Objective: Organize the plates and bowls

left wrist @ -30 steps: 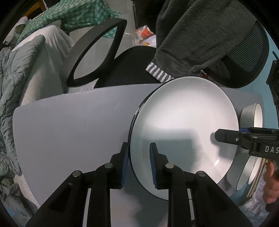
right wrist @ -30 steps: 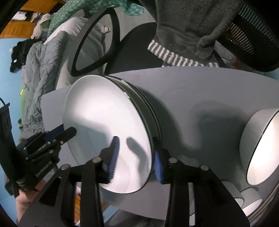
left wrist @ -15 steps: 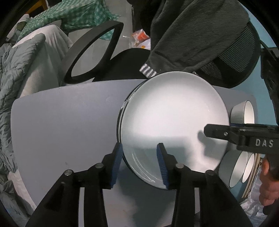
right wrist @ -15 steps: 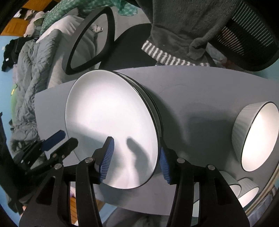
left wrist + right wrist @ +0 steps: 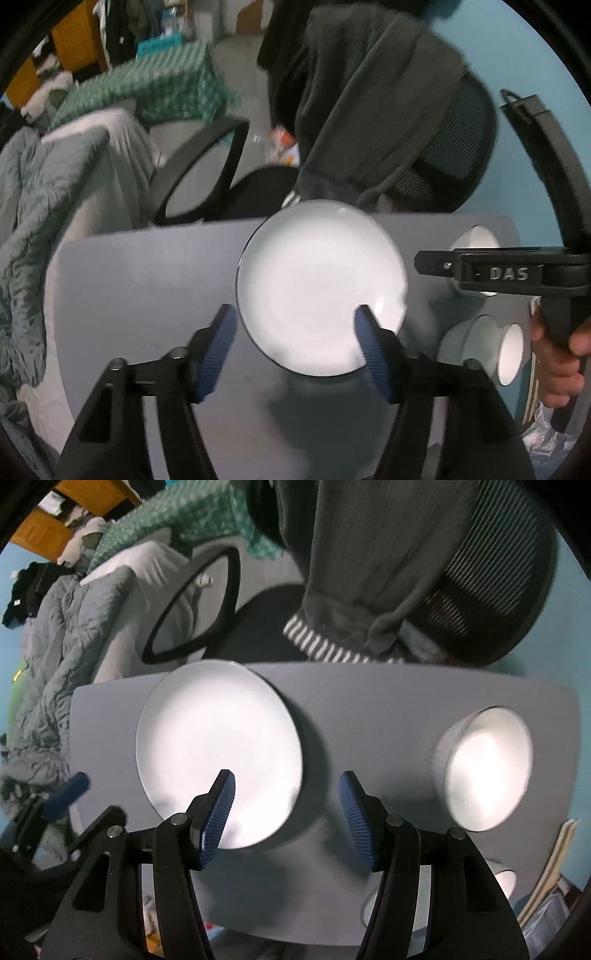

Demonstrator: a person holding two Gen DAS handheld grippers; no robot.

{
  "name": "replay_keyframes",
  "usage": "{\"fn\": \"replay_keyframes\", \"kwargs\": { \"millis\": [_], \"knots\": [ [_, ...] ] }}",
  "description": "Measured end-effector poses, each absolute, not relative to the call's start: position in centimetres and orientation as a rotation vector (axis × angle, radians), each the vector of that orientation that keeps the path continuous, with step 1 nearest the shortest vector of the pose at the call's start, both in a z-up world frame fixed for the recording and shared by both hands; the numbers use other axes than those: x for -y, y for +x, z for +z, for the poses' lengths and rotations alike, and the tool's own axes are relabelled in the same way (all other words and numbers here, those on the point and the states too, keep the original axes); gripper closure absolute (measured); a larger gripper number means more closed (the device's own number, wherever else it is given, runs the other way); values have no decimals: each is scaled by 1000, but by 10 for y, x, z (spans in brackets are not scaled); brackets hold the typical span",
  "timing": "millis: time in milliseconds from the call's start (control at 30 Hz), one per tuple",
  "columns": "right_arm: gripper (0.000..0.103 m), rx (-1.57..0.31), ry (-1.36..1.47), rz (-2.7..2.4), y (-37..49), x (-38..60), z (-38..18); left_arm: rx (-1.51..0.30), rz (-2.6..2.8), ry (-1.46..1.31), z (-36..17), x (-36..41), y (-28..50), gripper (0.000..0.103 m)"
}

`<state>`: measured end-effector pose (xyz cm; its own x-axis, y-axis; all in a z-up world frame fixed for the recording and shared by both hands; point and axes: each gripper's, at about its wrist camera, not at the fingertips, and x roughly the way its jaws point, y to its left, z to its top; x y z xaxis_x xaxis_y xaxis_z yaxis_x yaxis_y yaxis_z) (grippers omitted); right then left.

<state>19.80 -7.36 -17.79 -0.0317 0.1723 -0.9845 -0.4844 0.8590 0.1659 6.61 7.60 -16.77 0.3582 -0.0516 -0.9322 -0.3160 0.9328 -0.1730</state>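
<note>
Now the left gripper (image 5: 295,350) and right gripper (image 5: 287,814) both gape apart above the white plate (image 5: 218,757) on the grey table (image 5: 369,720).

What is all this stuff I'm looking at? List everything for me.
Plate: one on top (earlier views hint at a stack), white, left-centre of table.
Large bowl: one, white inside, grey outside, table's right side.
Small bowls: at least two, white inside, grey outside, near right table edge.
Table: one, grey.
Office chair: one, black mesh, behind table.
Garment: one, dark grey with striped cuff, draped over chair.
Bedding: grey quilt, green checked cloth, far left.
Left gripper: black, blue pads, open.
Right gripper: black, blue pads, open.
Hand: one, holding right gripper's handle.
</note>
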Motion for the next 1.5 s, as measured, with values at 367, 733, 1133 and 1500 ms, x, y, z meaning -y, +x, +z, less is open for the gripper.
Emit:
{"fn": "replay_keyframes", "kwargs": {
  "millis": [367,733,1133,1500],
  "knots": [
    [40,-1267,-289,515,166,103,-97,-1025,155,-340,-98,-63,37,22],
    [33,-1105,-291,445,134,134,-46,-923,59,-378,-57,-52,10,12],
    [32,-1047,-208,350,105,171,-17,-890,-7,-338,-27,-33,-9,11],
    [32,-1026,-157,255,85,204,-1,-856,-38,-306,-12,-24,-19,11]
  ]
}}
